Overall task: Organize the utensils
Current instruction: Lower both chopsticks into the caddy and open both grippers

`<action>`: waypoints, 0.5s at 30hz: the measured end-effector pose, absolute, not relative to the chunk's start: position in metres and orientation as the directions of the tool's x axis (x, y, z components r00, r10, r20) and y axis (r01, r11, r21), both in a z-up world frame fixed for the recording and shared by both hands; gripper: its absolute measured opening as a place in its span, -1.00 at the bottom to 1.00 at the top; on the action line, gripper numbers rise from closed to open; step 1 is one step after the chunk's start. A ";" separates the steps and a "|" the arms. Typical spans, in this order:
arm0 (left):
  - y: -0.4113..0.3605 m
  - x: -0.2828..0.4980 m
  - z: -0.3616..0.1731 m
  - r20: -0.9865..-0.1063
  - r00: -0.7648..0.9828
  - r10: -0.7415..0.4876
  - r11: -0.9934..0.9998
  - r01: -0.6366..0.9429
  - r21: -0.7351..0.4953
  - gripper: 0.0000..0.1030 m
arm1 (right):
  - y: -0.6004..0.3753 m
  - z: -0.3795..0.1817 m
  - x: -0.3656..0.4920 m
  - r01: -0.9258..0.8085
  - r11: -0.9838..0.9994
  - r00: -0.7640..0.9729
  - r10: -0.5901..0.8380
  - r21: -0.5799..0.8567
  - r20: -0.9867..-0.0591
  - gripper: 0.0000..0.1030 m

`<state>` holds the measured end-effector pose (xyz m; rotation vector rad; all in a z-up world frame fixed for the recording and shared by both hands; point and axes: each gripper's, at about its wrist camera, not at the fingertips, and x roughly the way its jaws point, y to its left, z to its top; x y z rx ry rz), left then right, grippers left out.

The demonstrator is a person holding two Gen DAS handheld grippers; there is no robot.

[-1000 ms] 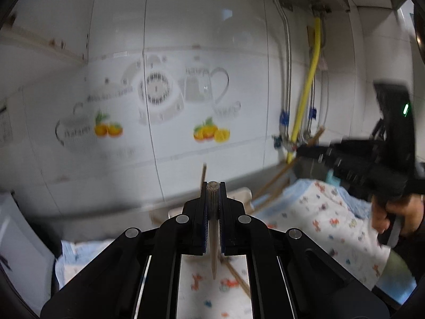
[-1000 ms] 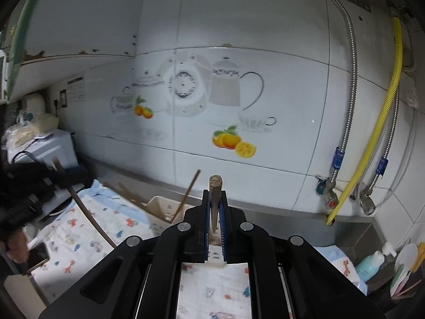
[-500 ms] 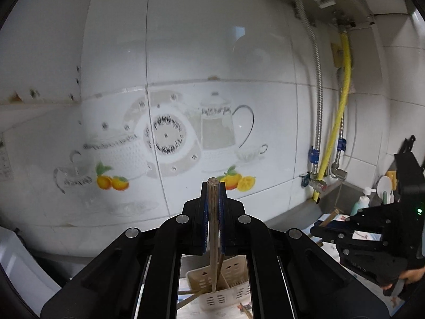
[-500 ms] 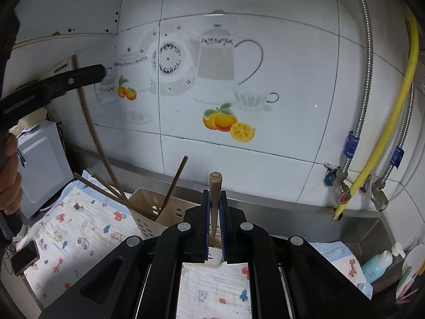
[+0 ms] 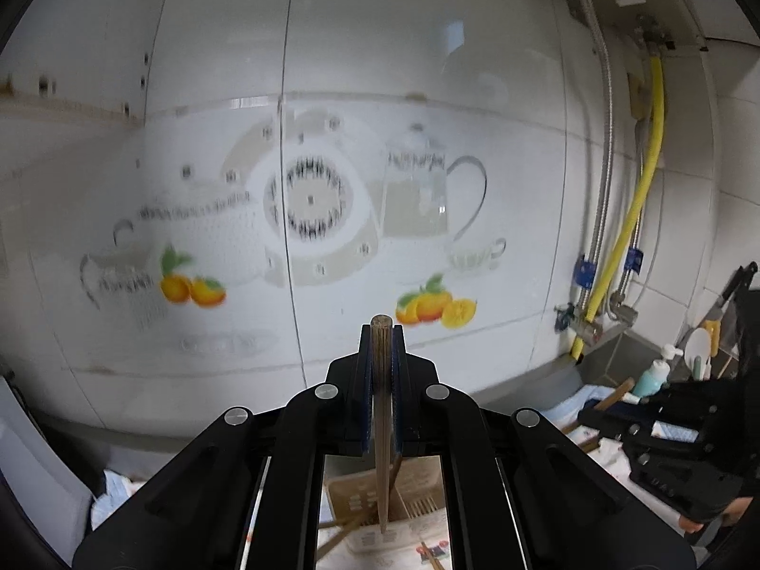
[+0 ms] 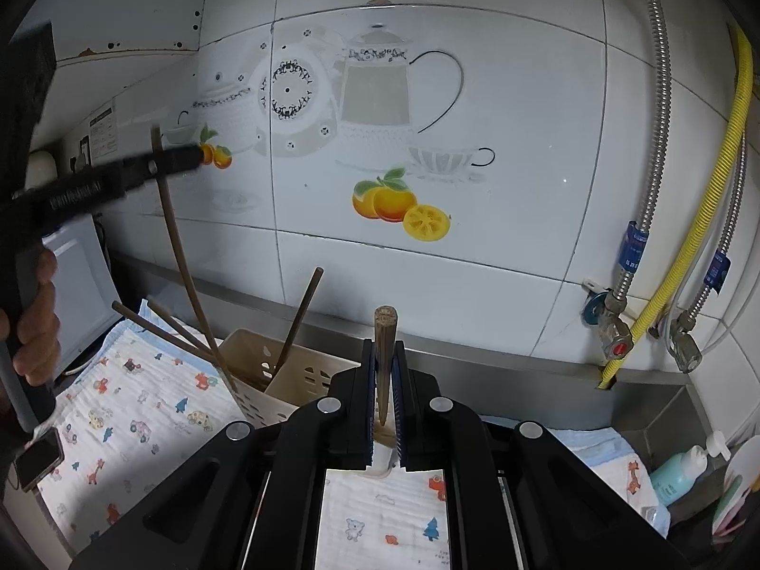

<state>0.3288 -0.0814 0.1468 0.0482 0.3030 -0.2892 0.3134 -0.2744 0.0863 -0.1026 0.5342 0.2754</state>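
Left tool clamped on chopstick, near upright, tip above beige holder | right tool clamped on second chopstick, holder down-left, farther off | patterned cloth over desk | tiled kitchen wall behind.

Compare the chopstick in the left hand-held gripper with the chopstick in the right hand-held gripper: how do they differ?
1. The left chopstick hangs with its tip inside the beige basket; the right chopstick sits in front of the basket, over the printed cloth.
2. The left chopstick shows a long length below its left hand-held gripper; the right chopstick mostly hides between the pads of its right hand-held gripper.
Both are brown wood, held near the top end.
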 end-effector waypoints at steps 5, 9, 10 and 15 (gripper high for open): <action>-0.085 0.322 0.169 -0.232 0.940 -0.248 0.964 0.264 0.039 -0.90 | -0.275 0.088 0.315 -0.283 0.959 0.827 0.232 -0.021 -0.513 -0.87; -0.087 0.329 0.163 -0.239 0.940 -0.243 0.966 0.257 0.028 -0.90 | -0.275 0.087 0.316 -0.285 0.958 0.825 0.235 -0.020 -0.515 -0.87; -0.087 0.330 0.160 -0.237 0.942 -0.238 0.967 0.252 0.031 -0.90 | -0.275 0.085 0.316 -0.283 0.959 0.824 0.231 -0.024 -0.517 -0.87; -0.083 0.343 0.137 -0.289 0.928 -0.234 0.970 0.242 -0.007 -0.90 | -0.278 0.081 0.316 -0.283 0.959 0.823 0.231 -0.023 -0.520 -0.87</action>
